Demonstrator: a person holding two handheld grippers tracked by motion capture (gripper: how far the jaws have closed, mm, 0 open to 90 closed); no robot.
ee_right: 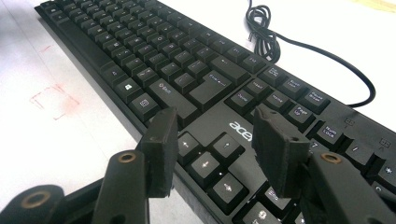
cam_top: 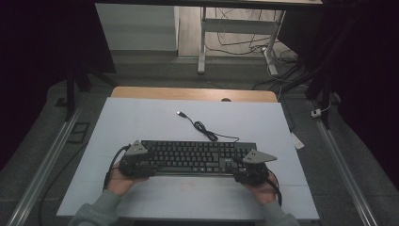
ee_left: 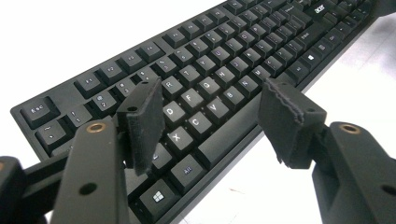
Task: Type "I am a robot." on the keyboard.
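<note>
A long black plastic computer keyboard [cam_top: 195, 157] lay flat on the pale blue-white surface [cam_top: 141, 122], close to the person's edge, with its long axis running from left to right across the high view. Its thin black cable [cam_top: 207, 132], partly coiled, trailed away from the rear edge toward the far side of the surface and ended in a plug lying loose there.

The left hand-held gripper [cam_top: 141, 162] sat at the keyboard's left end and the right hand-held gripper [cam_top: 244, 168] at its right end, so each hand was nearest to its own end of the board and neither had to cross over.

In the left gripper view, the left hand-held gripper [ee_left: 212, 119] stood with its jaws well apart and nothing clamped between them; the letter keys and the front edge of the keyboard [ee_left: 224, 70] lay just beyond and below the pads, stretching away to the upper right. In the right gripper view, the right hand-held gripper [ee_right: 212, 149] was likewise parted and held nothing, poised over the arrow keys, with the keyboard [ee_right: 154, 60] running away to the upper left.

Judging by this, any coming grip would turn on each hand-held gripper closing across the thin front edge at its own end, square to the long axis.
</note>
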